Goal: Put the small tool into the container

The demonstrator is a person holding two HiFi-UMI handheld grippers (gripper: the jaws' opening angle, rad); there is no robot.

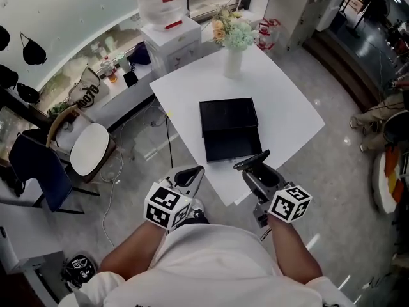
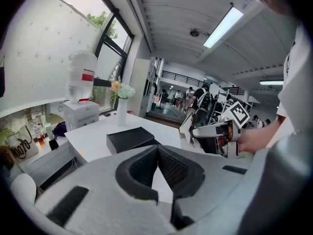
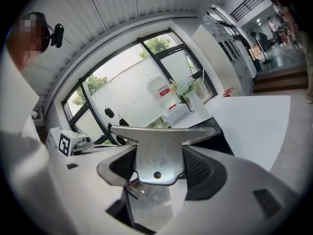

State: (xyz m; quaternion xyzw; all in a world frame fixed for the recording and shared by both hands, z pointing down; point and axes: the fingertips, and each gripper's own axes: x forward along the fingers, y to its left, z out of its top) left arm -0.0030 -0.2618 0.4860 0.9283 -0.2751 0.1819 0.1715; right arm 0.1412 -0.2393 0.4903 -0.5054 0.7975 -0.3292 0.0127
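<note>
A black open container (image 1: 229, 130) lies in the middle of the white table (image 1: 287, 107), with its two halves one behind the other. My right gripper (image 1: 252, 164) hovers over the table's near edge, just in front of the container. It is shut on a flat, T-shaped metal tool (image 3: 159, 153) with a small hole, which stands across the jaws. The left gripper (image 1: 193, 173) hangs beside the table's near-left edge with its fingertips together and nothing between them. From the left gripper view the container (image 2: 129, 138) lies ahead and the right gripper (image 2: 210, 133) is off to the right.
A white vase of flowers (image 1: 233, 43) stands at the table's far corner. Behind it is a water dispenser (image 1: 165, 8) on a white cabinet. A chair (image 1: 89, 149) and loose cables sit on the floor to the left. A seated person's legs (image 1: 374, 117) show at the right.
</note>
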